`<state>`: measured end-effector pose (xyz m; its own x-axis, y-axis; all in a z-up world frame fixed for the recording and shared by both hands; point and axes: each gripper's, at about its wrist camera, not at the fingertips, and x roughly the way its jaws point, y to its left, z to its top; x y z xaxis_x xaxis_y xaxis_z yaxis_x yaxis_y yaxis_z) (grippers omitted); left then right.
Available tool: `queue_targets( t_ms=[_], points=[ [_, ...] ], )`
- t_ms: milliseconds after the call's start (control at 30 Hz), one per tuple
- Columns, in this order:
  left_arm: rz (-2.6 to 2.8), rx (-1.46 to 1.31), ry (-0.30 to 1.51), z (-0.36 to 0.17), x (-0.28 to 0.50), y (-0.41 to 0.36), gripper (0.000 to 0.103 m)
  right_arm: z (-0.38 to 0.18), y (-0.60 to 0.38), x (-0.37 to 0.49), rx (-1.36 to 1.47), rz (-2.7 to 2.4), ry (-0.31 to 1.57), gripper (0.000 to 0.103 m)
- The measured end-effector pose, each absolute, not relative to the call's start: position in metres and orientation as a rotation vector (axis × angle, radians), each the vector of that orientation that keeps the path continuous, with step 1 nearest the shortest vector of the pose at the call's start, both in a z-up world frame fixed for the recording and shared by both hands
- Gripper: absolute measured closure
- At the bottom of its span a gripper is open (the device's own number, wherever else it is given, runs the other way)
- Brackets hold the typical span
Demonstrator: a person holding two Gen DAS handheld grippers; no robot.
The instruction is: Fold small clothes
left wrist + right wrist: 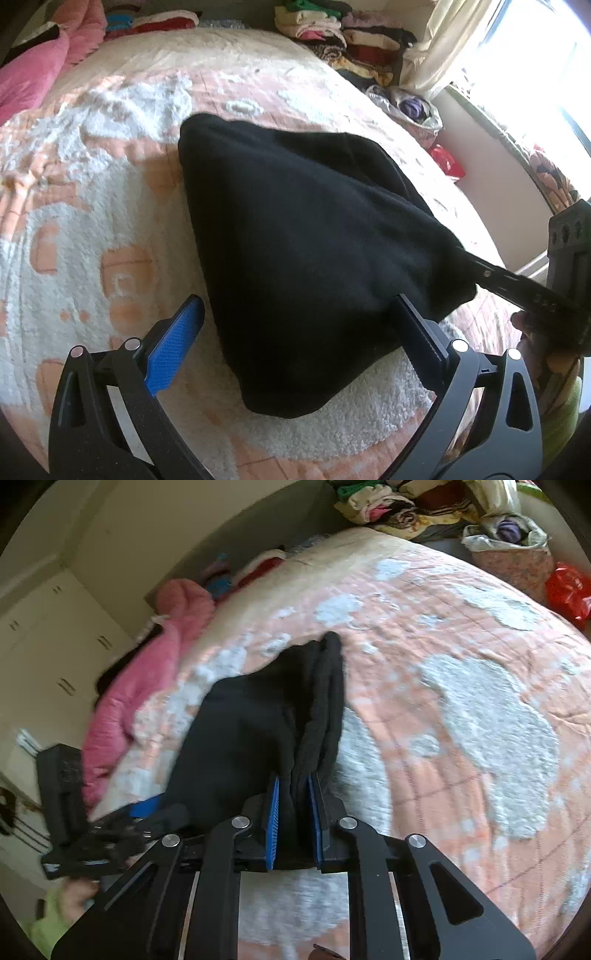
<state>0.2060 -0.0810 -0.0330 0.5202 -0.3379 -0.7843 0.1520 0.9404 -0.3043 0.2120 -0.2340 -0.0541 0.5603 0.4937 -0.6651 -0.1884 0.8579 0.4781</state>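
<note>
At the far left of the bed, a pink blanket [33, 70] is seen bunched against the edge of the peach-and-white quilt [92, 177]. The left gripper [299, 325] is held with its jaws spread wide, the blue-padded finger off the cloth on one side and the other finger lying against the near edge of the black garment [295, 229]; nothing is pinched by it. The garment is draped over the middle of the quilt, its long axis running from the far-left corner toward the near right, where a bunched edge is clamped between the closed blue pads of the right gripper [293, 825] and lifted off the quilt. The right gripper is thus the one with a hold; the free near edge lies just ahead of the left jaws, so a grasp there is judged the likely next need. Further right, beside the bed, an open bag [513, 550] is stuffed with crumpled clothes, behind it folded clothes [332, 33] are stacked, and a red bag [567, 589] lies nearby.
</note>
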Motion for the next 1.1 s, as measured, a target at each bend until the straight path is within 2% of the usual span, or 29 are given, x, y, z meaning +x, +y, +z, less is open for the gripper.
queue_targets(
  t_ms=[100, 133, 167, 267, 367, 433, 467, 633, 833, 867, 1100],
  points=[
    [-0.292, -0.203, 0.996, -0.038, 0.207, -0.082, 0.01, -0.063, -0.235, 0.211, 0.37, 0.378, 0.912, 0.082],
    [-0.293, -0.205, 0.997, -0.039, 0.206, -0.082, 0.01, -0.063, -0.235, 0.21, 0.366, 0.367, 0.912, 0.074],
    [-0.291, -0.203, 0.997, -0.039, 0.205, -0.081, 0.01, -0.062, -0.235, 0.209, 0.349, 0.349, 0.912, 0.062],
    [-0.288, -0.199, 0.995, -0.038, 0.203, -0.082, 0.01, -0.061, -0.234, 0.204, 0.325, 0.324, 0.902, 0.055],
    [-0.287, -0.197, 0.989, -0.035, 0.202, -0.082, 0.01, -0.057, -0.234, 0.196, 0.309, 0.291, 0.883, 0.035],
    [-0.288, -0.195, 0.983, -0.033, 0.201, -0.082, 0.01, -0.055, -0.235, 0.194, 0.308, 0.284, 0.873, 0.033],
    [-0.289, -0.195, 0.981, -0.031, 0.2, -0.082, 0.01, -0.054, -0.236, 0.192, 0.309, 0.275, 0.867, 0.027],
    [-0.293, -0.201, 0.968, -0.024, 0.197, -0.082, 0.01, -0.044, -0.24, 0.182, 0.3, 0.235, 0.825, 0.012],
    [-0.27, -0.175, 0.943, -0.016, 0.189, -0.083, 0.009, -0.028, -0.242, 0.165, 0.28, 0.209, 0.765, 0.009],
    [-0.268, -0.171, 0.937, -0.014, 0.187, -0.082, 0.009, -0.024, -0.242, 0.161, 0.272, 0.208, 0.752, 0.006],
    [-0.257, -0.148, 0.883, -0.001, 0.164, -0.077, 0.009, -0.01, -0.235, 0.13, 0.224, 0.189, 0.675, 0.005]
  ],
)
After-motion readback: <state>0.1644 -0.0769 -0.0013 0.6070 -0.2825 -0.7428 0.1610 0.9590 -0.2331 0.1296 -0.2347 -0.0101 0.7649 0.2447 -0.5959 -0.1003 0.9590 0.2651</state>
